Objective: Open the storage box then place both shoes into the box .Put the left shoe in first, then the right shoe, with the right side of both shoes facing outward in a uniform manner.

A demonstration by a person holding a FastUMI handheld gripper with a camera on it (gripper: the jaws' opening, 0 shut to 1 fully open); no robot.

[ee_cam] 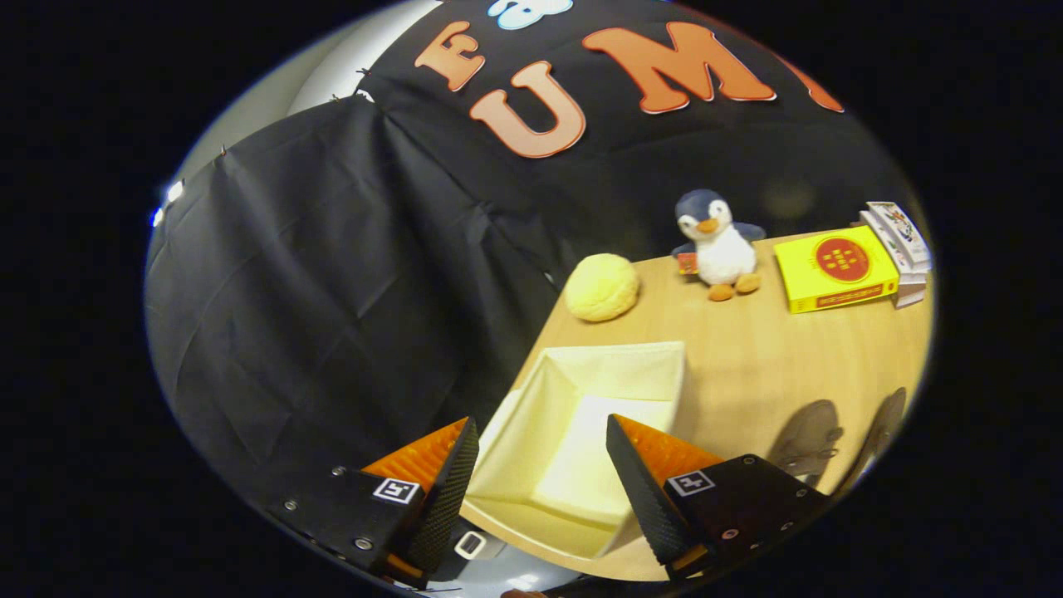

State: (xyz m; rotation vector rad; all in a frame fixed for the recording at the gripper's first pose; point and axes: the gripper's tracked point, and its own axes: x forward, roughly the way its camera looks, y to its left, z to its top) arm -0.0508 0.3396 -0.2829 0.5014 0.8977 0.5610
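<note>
The pale wooden table carries everything, and near its corner sits the cream fabric storage box, already open and empty, its interior lying between and just ahead of the gripper, whose jaws are spread wide and hold nothing. The two grey-brown shoes lie on the table off to the right of the box, beyond the right finger and partly cut off, so which is the left shoe cannot be told. That is the main risk: picking the wrong shoe first, or setting one in with the wrong side outward, would break the required order. The box's soft walls could also buckle or slide toward the table's edge if a finger or a shoe catches the rim. Farther back stand a flat yellow box with a red round mark, a small stack of books or cartons beside it, a plush penguin and a round yellow plush ball, all well apart from the shoes and not blocking the path
</note>
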